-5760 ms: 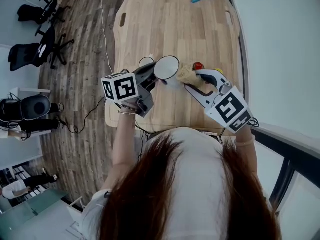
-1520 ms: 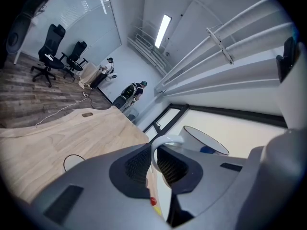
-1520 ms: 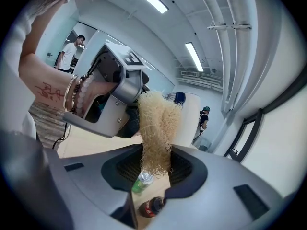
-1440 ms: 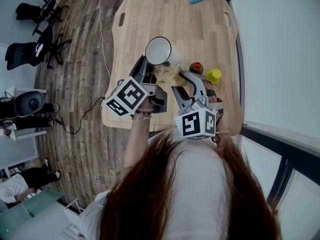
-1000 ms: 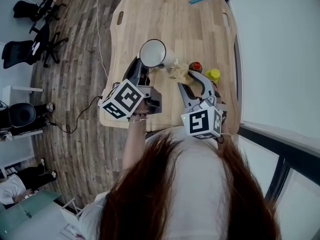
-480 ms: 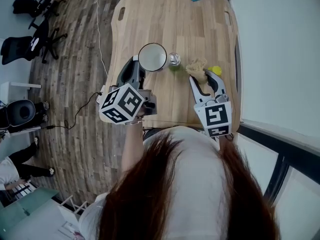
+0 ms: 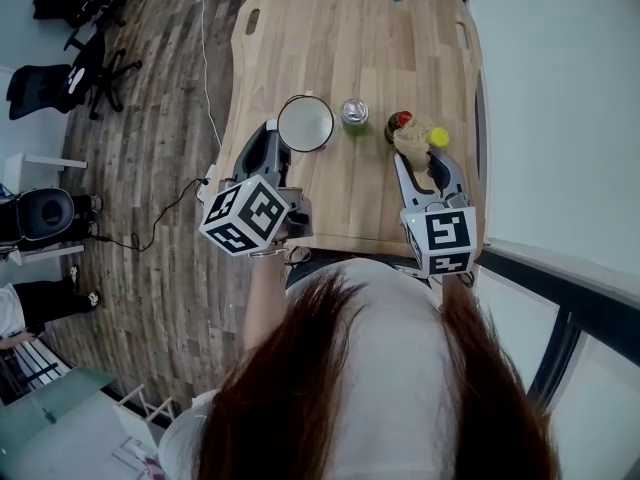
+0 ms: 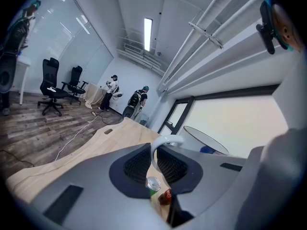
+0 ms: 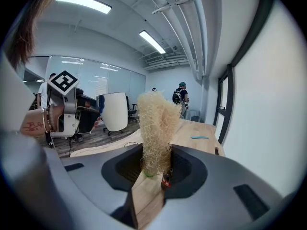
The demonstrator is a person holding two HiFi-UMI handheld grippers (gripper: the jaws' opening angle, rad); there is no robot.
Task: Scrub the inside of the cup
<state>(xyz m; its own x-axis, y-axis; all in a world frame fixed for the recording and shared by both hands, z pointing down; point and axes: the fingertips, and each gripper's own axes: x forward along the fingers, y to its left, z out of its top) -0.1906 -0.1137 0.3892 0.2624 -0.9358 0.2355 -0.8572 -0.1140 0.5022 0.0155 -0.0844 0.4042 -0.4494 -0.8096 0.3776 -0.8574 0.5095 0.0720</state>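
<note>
Centre left, the left gripper (image 7: 272,150) had its jaws clamped on the white cup's (image 7: 305,123) handle, at the worktop's (image 7: 380,48) near edge. A green can (image 7: 354,113) stood just right. Further right, the right gripper (image 7: 421,160) pinched a straw-coloured scrubber (image 7: 411,140).

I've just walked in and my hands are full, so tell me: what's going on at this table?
A person is working over a wooden table with a hand-held claw in each hand. The left claw is shut on the handle of a white cup, whose mouth faces up. The right claw is shut on a straw-coloured fibrous scrubber, held off to the right beside a red-capped bottle. A green can stands between cup and scrubber. The two are apart, so no scrubbing is happening at this moment.
</note>
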